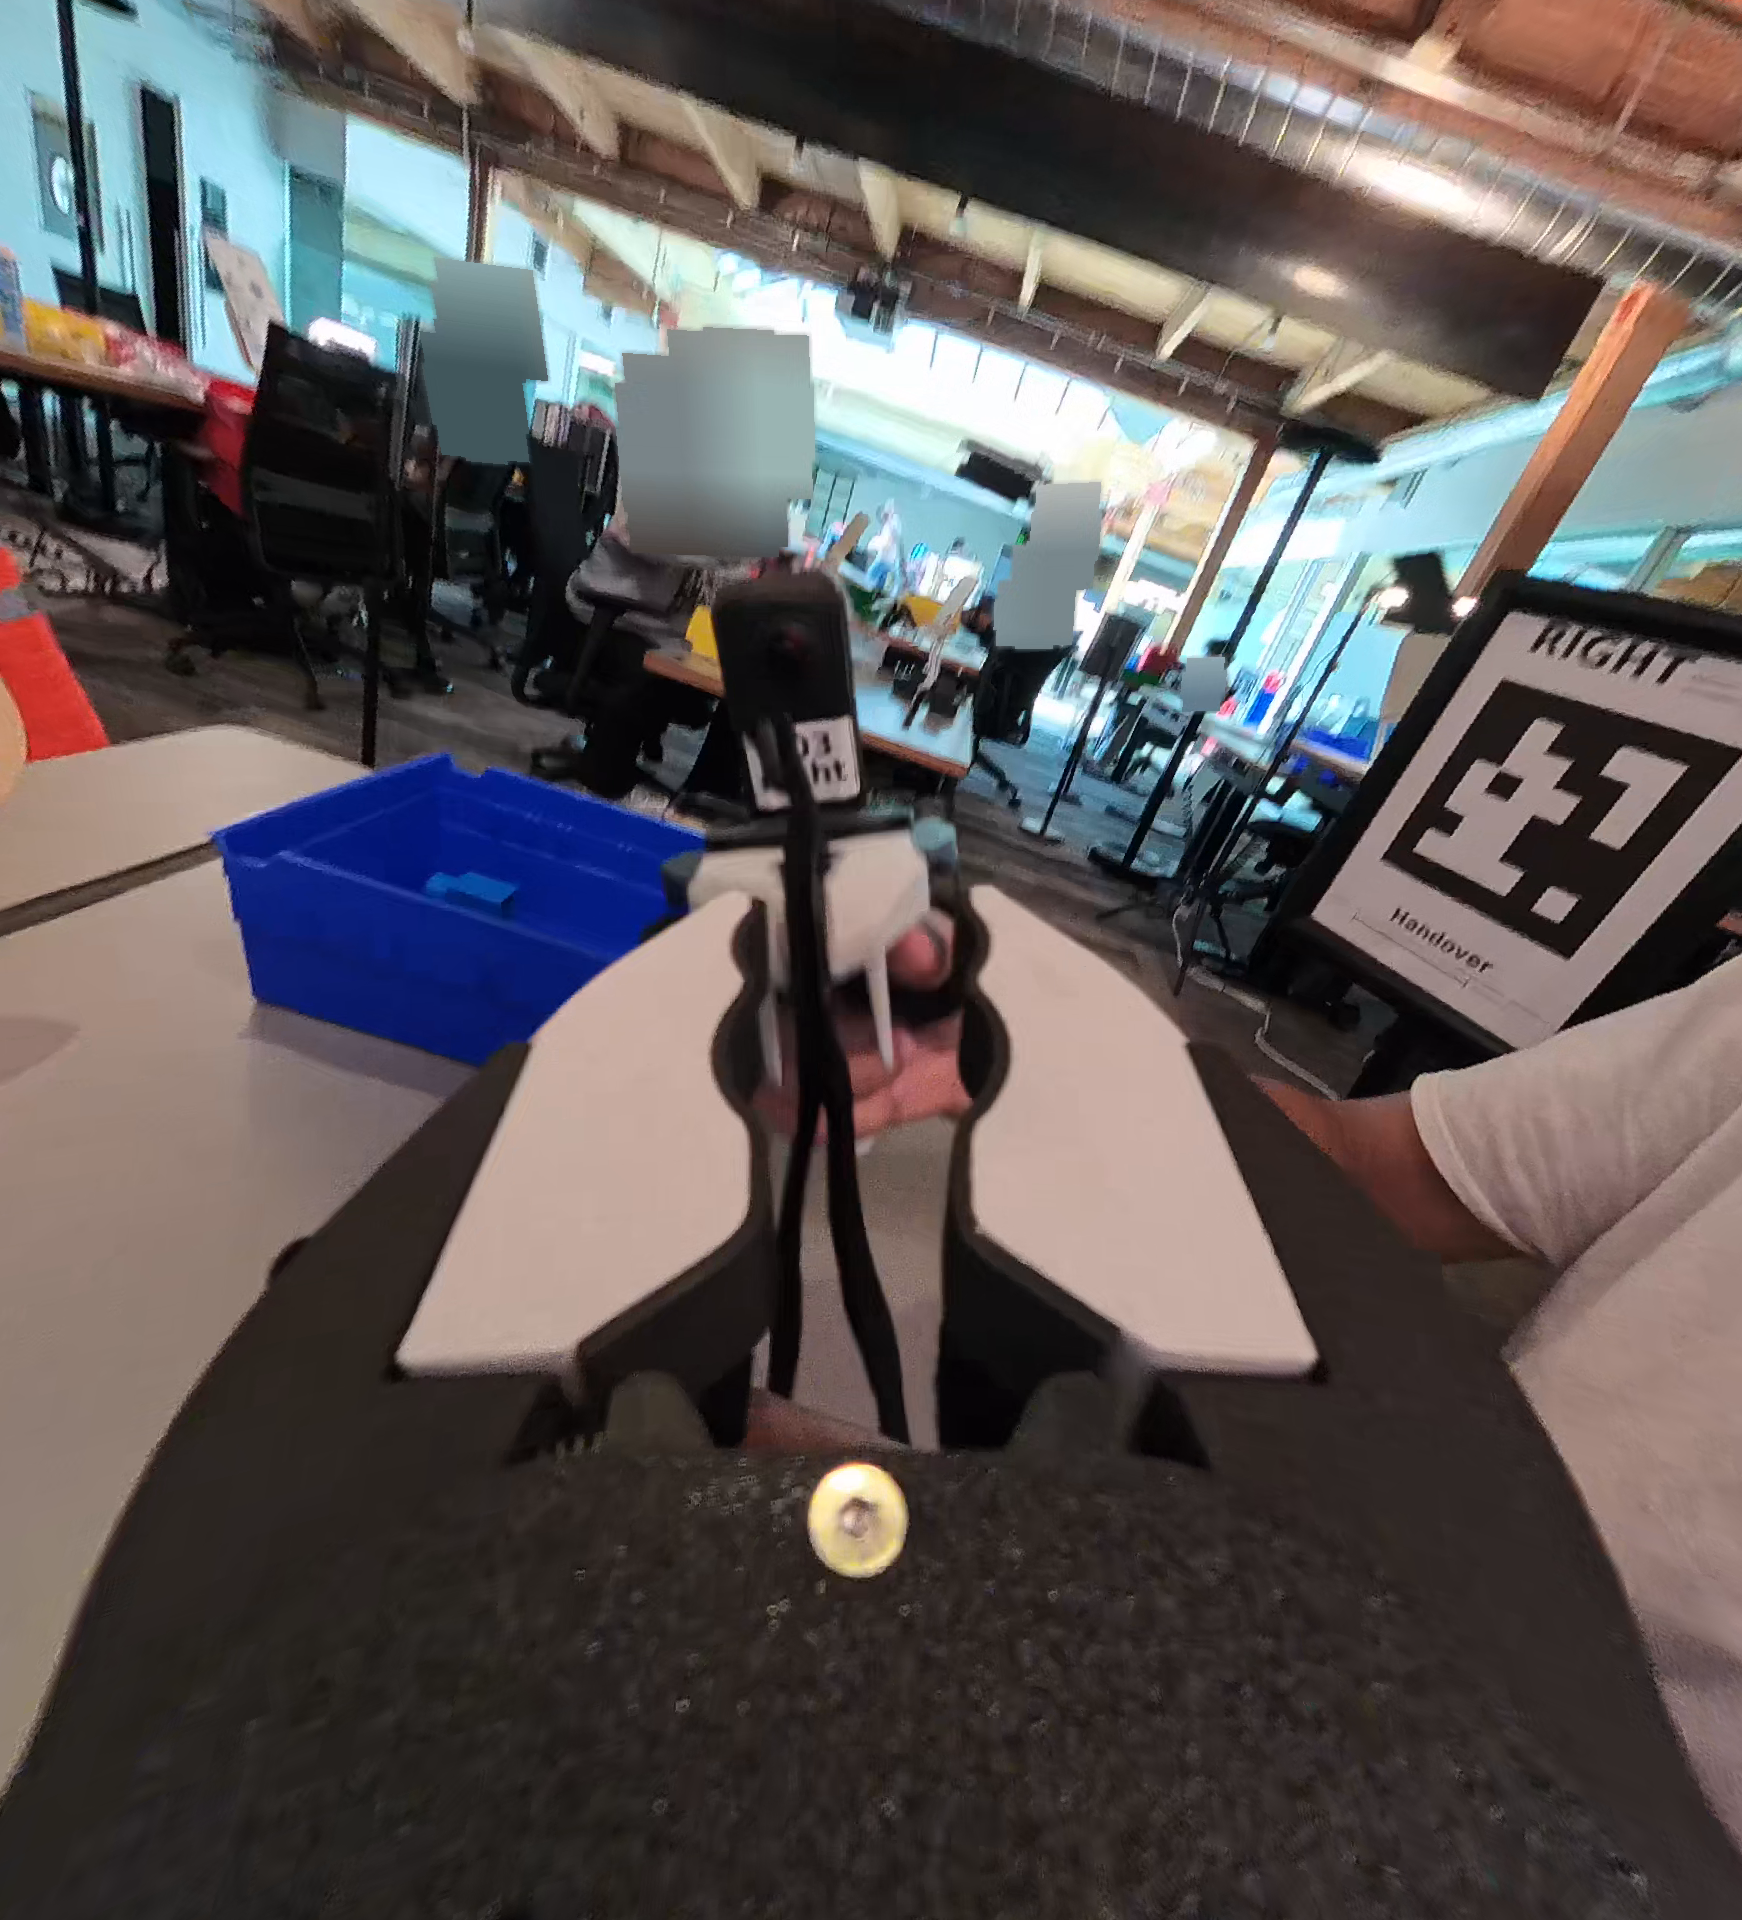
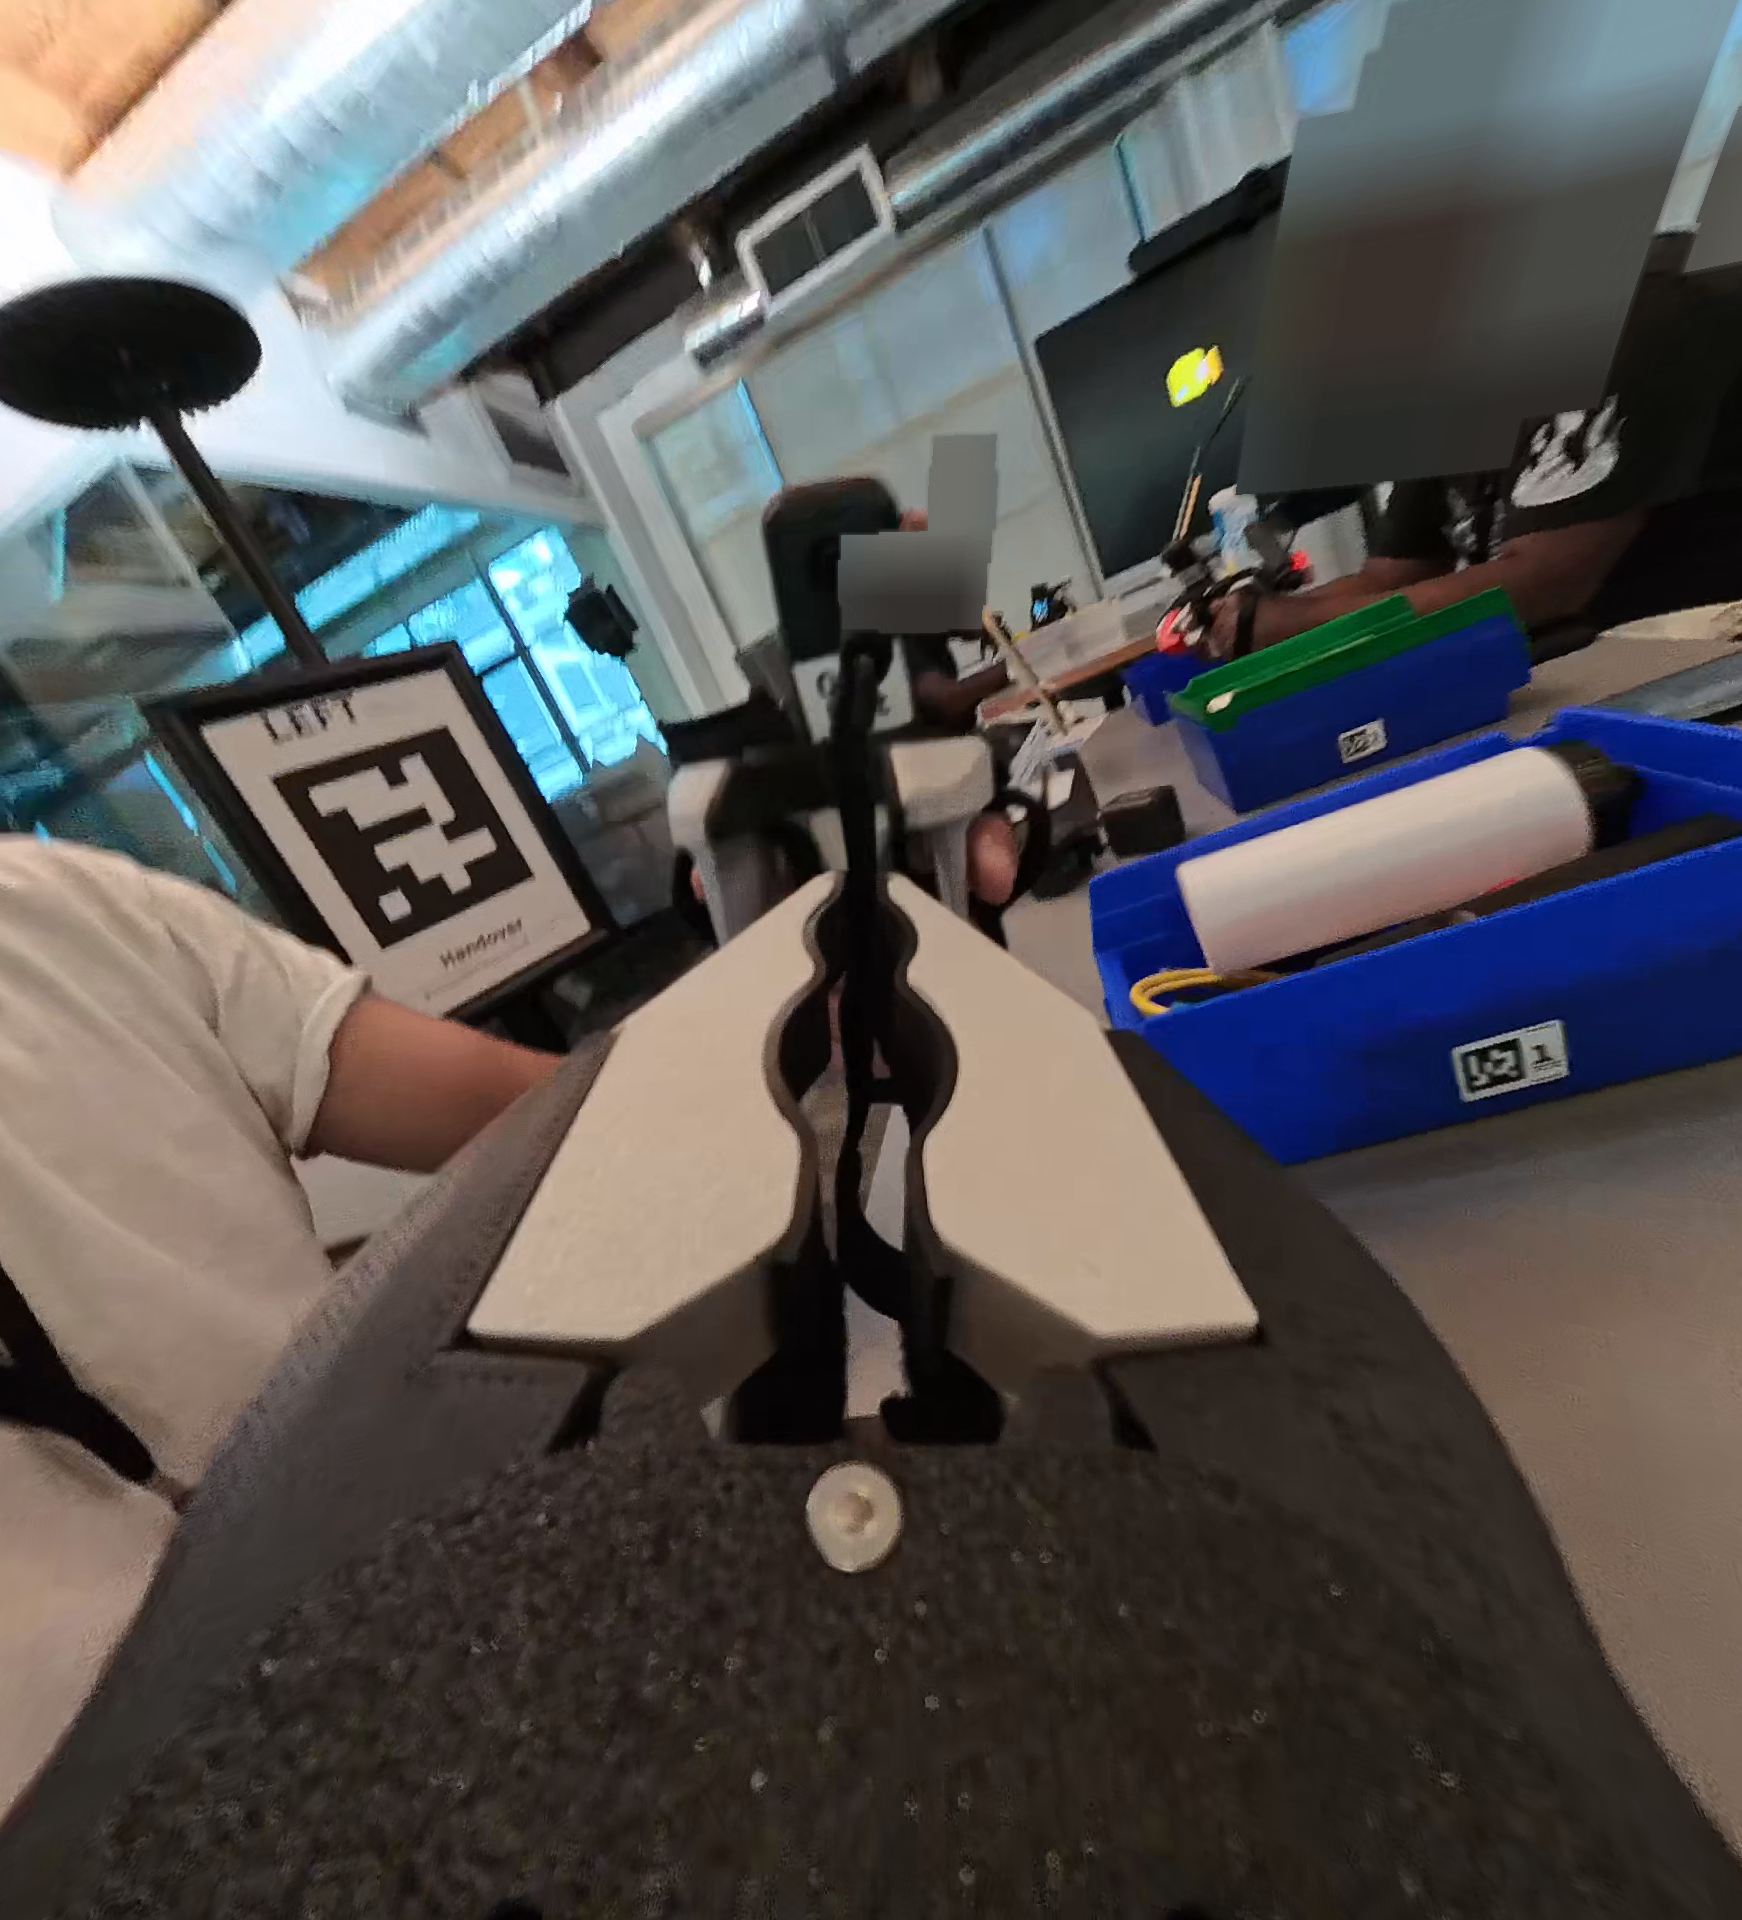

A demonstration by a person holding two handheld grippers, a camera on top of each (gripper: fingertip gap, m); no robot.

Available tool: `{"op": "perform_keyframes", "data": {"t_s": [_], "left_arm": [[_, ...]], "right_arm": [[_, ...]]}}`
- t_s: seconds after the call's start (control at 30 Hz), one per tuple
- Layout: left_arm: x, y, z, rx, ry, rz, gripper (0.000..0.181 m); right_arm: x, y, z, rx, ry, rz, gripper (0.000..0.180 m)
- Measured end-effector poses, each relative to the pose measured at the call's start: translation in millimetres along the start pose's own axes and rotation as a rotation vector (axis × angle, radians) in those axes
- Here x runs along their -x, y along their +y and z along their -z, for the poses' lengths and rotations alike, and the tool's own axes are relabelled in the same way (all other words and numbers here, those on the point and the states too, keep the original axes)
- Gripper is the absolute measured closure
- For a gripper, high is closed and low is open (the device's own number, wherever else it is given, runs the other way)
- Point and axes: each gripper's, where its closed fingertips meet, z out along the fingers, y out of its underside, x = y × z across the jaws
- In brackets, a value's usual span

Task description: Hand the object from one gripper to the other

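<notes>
the black cord (image 2: 862, 997) runs lengthwise between the two grippers, which face each other tip to tip. the right gripper (image 2: 862, 935) has its grey, scalloped fingers pressed together on the thin, limp strand. the left gripper (image 1: 862, 997) is spread; the cord hangs between its fingers, untouched, above the table (image 1: 119, 1195).

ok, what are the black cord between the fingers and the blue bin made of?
black cord: flexible, matte, probably a rubber-jacketed cable or woven strap; it bends and hangs in two loose strands, but blur hides the surface texture.
blue bin: rigid moulded plastic, slightly glossy; thin uniform walls with a stepped rim.
</notes>
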Motion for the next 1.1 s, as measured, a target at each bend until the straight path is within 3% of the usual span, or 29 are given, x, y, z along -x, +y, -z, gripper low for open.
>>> {"op": "perform_keyframes", "data": {"t_s": [0.17, 0.27, 0.6, 0.8, 0.87, 1.0, 1.1], "left_arm": [[13.3, 16.9, 7.6, 0.120, -0.101, -0.012, 0.141], [18.6, 22.6, 8.3, 0.169, -0.128, 0.007, 0.142], [14.2, 62.6, -6.0, 0.348, -0.097, -0.016, 0.140], [8.3, 78.8, -9.5, 0.410, -0.053, -0.053, 0.150], [8.1, 82.2, -10.0, 0.417, -0.035, -0.040, 0.174], [15.3, 72.7, -8.2, 0.360, -0.037, 0.046, 0.176], [24.4, 51.9, -1.7, 0.236, -0.057, 0.101, 0.176]], "right_arm": [[-17.6, -46.9, 61.1, -0.178, 0.078, -0.050, 0.177], [-16.2, -51.4, 81.3, -0.123, 0.144, 0.014, 0.177], [5.8, 1.1, 23.4, 0.171, 0.087, 0.069, 0.177], [10.0, 1.9, 11.1, 0.139, 0.060, 0.043, 0.177], [7.8, -0.5, 11.7, 0.124, 0.072, 0.042, 0.176], [2.7, -8.9, 12.4, 0.061, 0.114, 0.058, 0.175], [1.5, -11.8, 9.9, 0.035, 0.139, 0.079, 0.145]]}}
